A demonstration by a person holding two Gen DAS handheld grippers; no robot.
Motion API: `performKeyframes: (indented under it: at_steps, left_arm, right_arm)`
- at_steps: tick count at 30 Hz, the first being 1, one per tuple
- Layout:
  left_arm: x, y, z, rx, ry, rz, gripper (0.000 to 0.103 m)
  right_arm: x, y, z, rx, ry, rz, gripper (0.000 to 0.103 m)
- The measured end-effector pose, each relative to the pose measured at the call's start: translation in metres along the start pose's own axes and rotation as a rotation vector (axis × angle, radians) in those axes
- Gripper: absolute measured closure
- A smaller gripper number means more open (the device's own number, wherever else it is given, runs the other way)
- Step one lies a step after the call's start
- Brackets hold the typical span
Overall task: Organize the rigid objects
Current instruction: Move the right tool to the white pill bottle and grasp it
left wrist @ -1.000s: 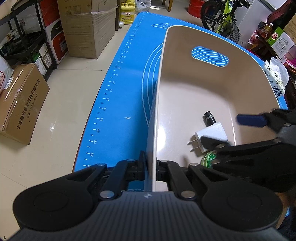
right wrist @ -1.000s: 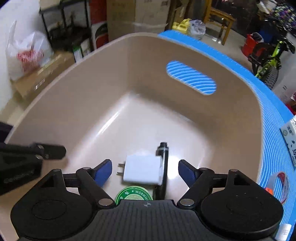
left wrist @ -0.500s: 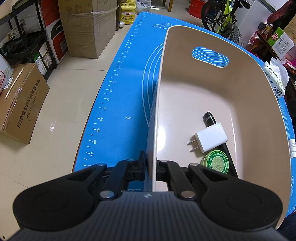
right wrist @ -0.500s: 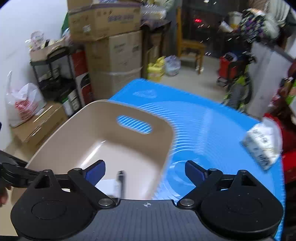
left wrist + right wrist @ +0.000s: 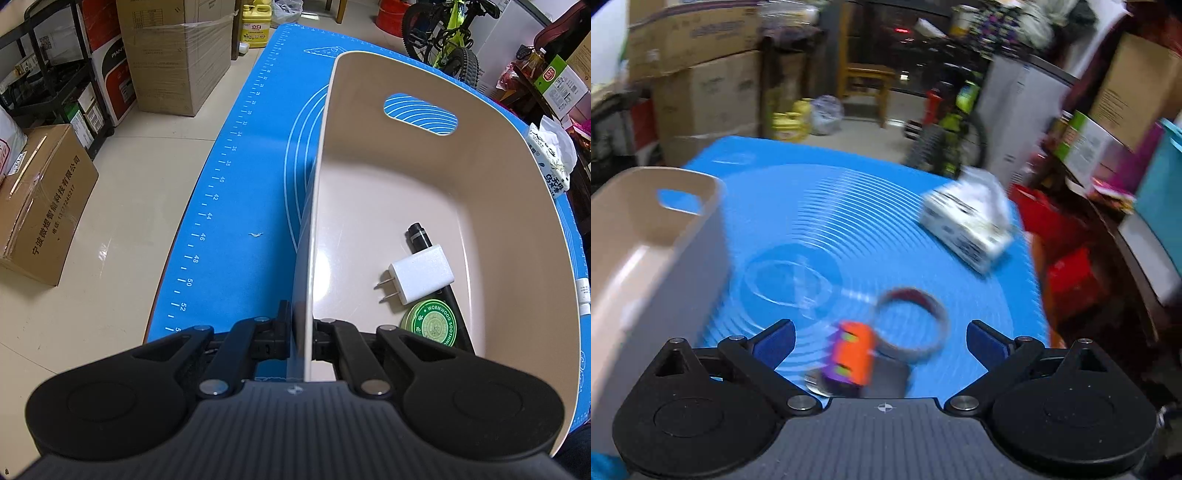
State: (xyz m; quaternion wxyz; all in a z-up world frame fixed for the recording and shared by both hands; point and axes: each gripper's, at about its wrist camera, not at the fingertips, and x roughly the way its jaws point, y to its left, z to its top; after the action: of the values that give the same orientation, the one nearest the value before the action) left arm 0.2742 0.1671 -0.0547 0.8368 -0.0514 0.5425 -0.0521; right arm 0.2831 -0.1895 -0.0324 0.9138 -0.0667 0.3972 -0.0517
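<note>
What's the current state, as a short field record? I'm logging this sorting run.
left gripper: shut on the near wall of the beige bin
right gripper: open, empty, over the blue mat
in bin: white charger, black pen, green tin
on mat, outside bin: orange block, tape ring, tissue pack
image quality: right wrist view blurred

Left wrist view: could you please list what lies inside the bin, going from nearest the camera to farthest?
Green Wormwood tin → white plug adapter → cap end of the black pen, all in the beige bin, whose side wall the left gripper clamps.
</note>
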Motion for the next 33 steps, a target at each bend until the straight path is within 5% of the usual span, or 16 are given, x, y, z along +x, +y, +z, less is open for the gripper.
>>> performKeyframes:
  at_steps: [14,33]
  left_arm:
    - [-0.001,0.002,0.0,0.001,0.0,0.001,0.097]
    - [-0.001,0.002,0.0,0.0,0.0,0.002,0.097]
  right_arm:
    - [0.058,-0.061,-0.06,0.132,0.105,-0.078,0.005]
    - [0.071,-0.063,-0.078,0.17,0.122,-0.002,0.035]
